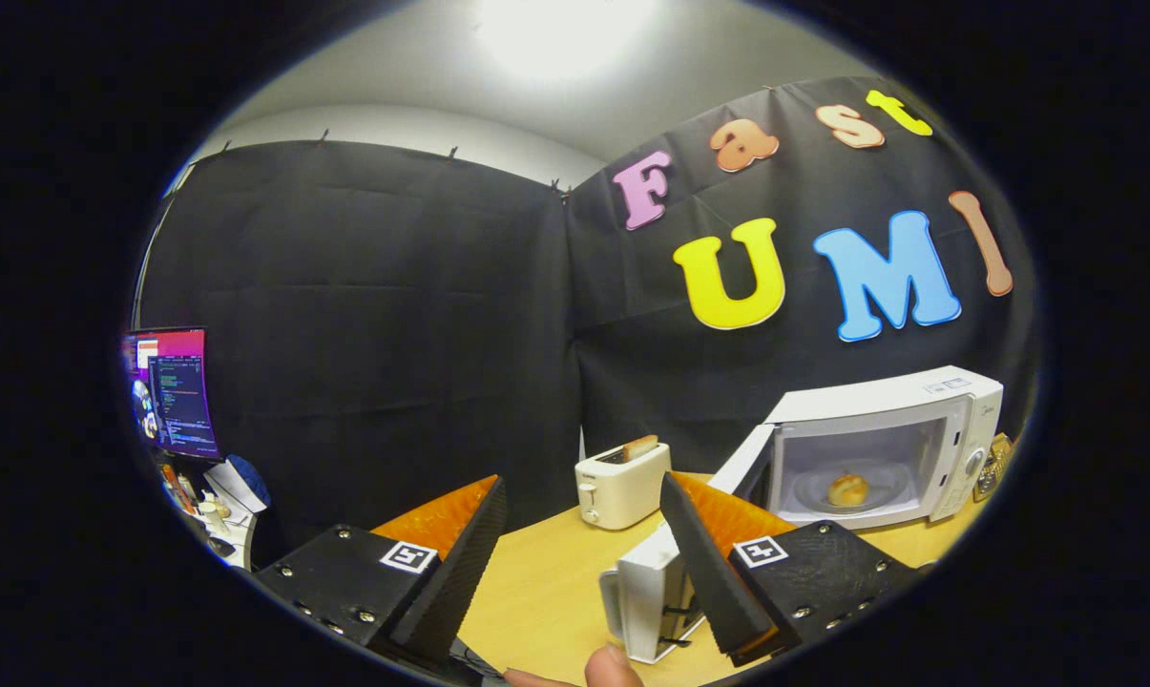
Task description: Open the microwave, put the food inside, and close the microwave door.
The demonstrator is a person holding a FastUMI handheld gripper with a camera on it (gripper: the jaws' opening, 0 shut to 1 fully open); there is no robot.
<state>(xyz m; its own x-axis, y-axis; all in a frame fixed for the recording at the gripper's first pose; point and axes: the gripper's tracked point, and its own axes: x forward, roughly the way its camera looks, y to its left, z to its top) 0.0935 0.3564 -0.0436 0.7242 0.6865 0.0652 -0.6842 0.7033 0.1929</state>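
Resting inside the microwave point(885, 434), the bun point(848, 489) looks soft and light. Its door point(742, 465) (rigid, hinged) stands open; push its outer edge. Gripper point(584, 553) spread wide, empty.

White microwave point(904, 434) holding a golden-brown bun point(848, 489); cream-white toaster point(620, 485) with tan toast point(639, 447); light wood table point(546, 582); black booth cloth point(374, 315).

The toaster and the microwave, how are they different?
The toaster is small and open at the top, with a slice of bread poking out upright. The microwave is much bigger and opens at the front; its door is swung open and a bun sits on the plate inside. Both are white and stand on the wooden table, beyond the open tool.
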